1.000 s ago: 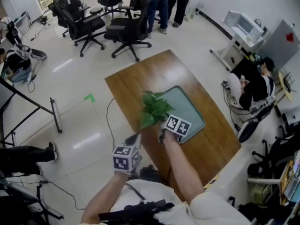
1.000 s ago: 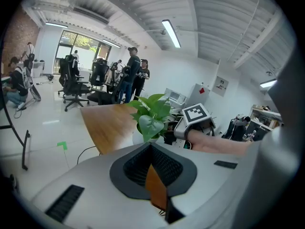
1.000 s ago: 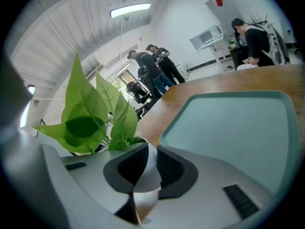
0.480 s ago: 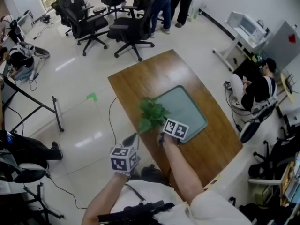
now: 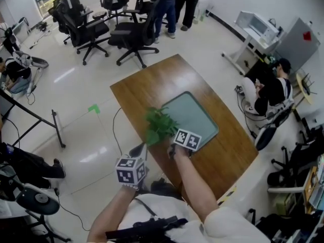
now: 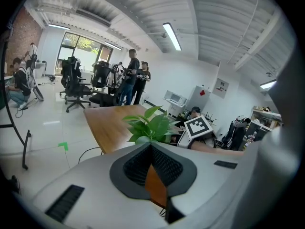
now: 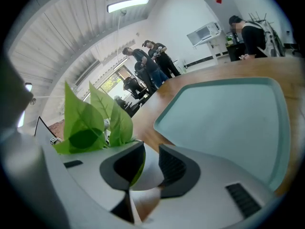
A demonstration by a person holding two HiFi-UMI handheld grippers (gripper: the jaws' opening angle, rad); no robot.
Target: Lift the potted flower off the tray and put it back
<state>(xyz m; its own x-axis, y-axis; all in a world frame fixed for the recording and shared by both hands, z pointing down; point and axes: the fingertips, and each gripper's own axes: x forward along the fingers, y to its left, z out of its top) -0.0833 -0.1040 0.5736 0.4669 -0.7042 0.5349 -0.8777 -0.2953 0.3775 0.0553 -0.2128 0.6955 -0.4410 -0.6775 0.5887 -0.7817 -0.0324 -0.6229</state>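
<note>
Opening just now, the right tongs (image 7: 151,149) stand wider than a second ago, loosely flanking the white pot of the green-leafed potted flower (image 5: 159,125), just beside the grey-green rectangular tray (image 5: 197,116) on the brown wooden counter (image 5: 152,82). The left tongs (image 6: 151,147) stay closed and empty.

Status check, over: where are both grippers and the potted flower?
Right gripper fingers just opened, potted flower between them. Left gripper shut, empty. Flower beside the tray, not on it. Nothing blocking the tray.
</note>
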